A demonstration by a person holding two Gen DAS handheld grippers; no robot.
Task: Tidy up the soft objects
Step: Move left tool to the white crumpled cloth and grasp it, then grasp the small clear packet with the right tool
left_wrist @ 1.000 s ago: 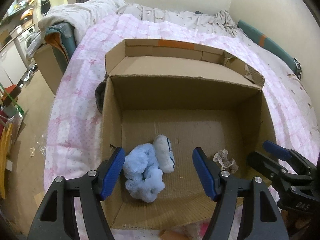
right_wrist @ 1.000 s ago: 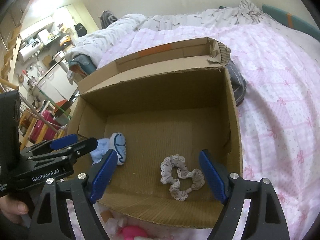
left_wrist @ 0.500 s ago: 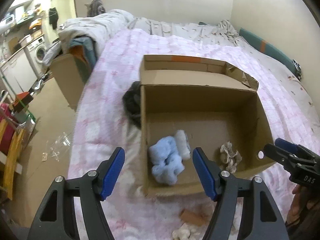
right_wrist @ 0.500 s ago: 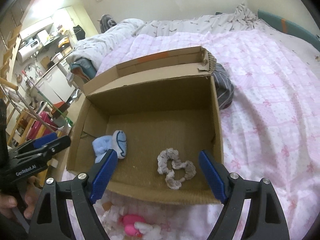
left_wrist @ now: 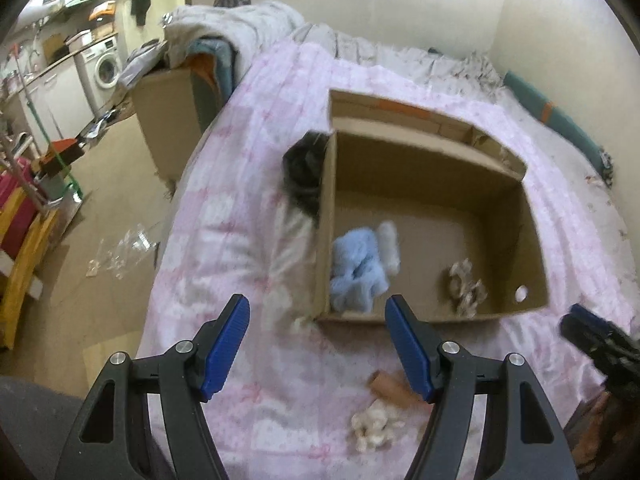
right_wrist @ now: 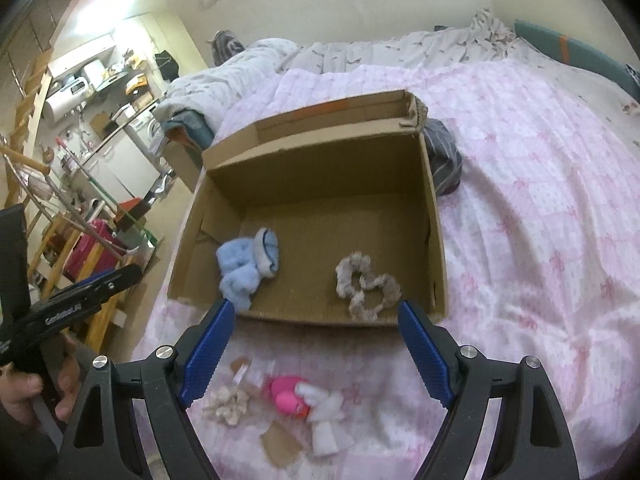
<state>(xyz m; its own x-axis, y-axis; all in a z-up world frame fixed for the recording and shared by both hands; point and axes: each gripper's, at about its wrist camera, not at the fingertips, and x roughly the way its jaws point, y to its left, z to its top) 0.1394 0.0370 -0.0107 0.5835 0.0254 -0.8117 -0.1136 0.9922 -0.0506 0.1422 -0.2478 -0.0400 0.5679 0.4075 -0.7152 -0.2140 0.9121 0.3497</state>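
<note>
While both grippers, left and right, are hovering with jaws apart and empty, a pink toy and cream scrunchie are lying nearest on the bed. Beyond them, the cardboard box is holding a blue sock and beige scrunchie.

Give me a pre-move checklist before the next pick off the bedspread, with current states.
1. Right gripper open and empty: ok.
2. Left gripper open and empty: ok.
3. Cardboard box open on top, floor space free: ok; only the blue fluffy sock and the beige scrunchie lie inside.
4. Loose items in reach in front of the box: ok; pink toy, cream scrunchie and a white soft piece lie on the bedspread.
5. Pink toy free to lift alone: cannot tell; the white piece touches or overlaps it, and the picture is blurred.
6. Grippers apart from each other: ok.
</note>
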